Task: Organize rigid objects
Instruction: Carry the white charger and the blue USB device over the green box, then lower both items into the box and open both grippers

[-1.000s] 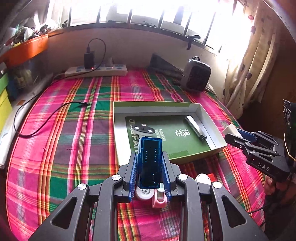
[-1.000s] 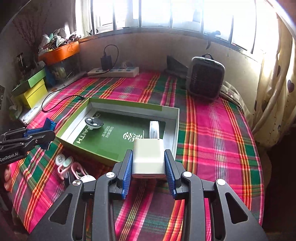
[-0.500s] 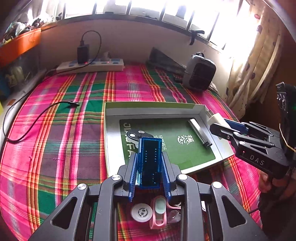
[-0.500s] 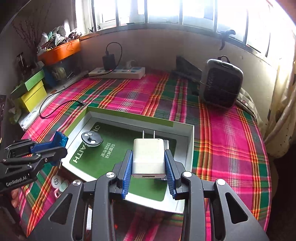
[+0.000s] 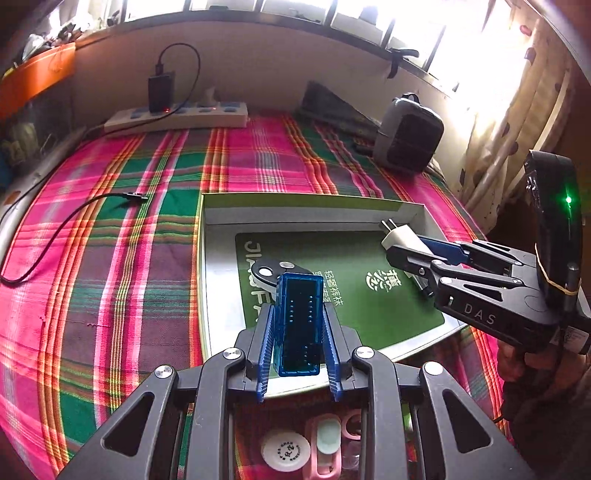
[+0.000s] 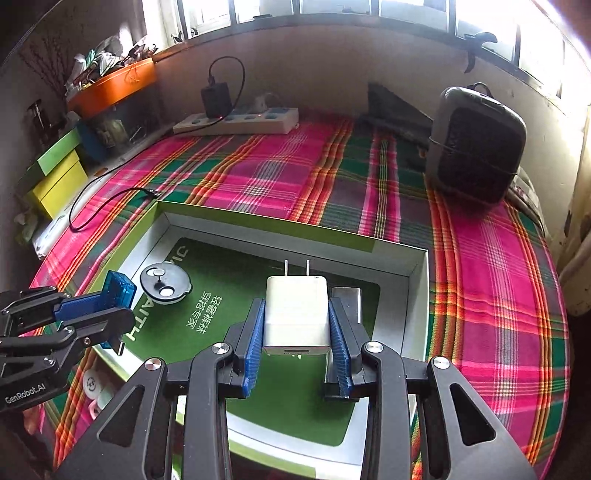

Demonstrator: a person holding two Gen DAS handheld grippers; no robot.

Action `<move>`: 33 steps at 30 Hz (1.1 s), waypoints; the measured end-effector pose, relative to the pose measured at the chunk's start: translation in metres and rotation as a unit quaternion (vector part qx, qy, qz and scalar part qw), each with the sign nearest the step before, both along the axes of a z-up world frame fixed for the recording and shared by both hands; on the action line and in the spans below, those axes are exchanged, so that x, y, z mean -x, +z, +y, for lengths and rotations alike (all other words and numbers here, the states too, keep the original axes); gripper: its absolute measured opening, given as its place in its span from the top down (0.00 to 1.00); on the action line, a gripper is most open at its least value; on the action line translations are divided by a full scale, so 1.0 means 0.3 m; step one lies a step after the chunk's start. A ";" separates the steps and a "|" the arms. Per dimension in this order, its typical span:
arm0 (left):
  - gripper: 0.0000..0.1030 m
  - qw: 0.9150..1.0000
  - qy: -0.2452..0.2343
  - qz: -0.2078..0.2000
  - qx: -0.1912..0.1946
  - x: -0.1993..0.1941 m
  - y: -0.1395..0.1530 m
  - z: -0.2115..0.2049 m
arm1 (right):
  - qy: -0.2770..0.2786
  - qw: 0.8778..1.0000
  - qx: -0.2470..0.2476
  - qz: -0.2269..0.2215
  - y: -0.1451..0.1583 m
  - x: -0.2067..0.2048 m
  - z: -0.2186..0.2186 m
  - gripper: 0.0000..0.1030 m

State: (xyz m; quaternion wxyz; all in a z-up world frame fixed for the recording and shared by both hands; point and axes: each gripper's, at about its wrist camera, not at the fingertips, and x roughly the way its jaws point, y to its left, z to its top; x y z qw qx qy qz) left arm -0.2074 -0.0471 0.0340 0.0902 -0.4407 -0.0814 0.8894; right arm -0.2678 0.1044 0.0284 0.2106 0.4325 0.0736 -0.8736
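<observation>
- L gripper (image 5: 298, 332) clenched on blue USB module (image 5: 299, 325); R gripper (image 6: 297, 339) clenched on white charger (image 6: 296, 314).
- Both moved fwd since a sec ago, now over box (image 6: 417, 291) – ready to drop in.

A pink, green and orange plaid cloth (image 6: 266, 177) covers the whole work surface. At its far edge rises a plain, dull beige wall (image 6: 325, 70), topped by a row of dark-framed windows (image 6: 369, 7) through which hard white daylight pours (the panes are washed out entirely). A cream curtain with dark spots (image 5: 517, 110) hangs at the right. Against the far wall lies a white power strip (image 6: 240, 122) with a black adapter (image 6: 216, 99) plugged in. A dark grey boxy heater (image 6: 476, 144) stands far right. At the left, an orange tray of clutter (image 6: 114, 85) sits above yellow and green boxes (image 6: 59, 173).
</observation>
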 end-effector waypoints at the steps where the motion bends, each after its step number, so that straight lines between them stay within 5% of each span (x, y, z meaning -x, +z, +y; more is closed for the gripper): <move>1: 0.77 1.000 0.001 -0.002 0.000 0.004 -0.005 0.000 | 0.000 1.000 -0.001 -0.001 -0.006 0.007 -0.001 0.66; 33: 0.77 1.000 0.001 -0.015 0.004 0.044 -0.040 -0.003 | 0.014 1.000 -0.008 -0.003 -0.067 0.063 -0.068 0.66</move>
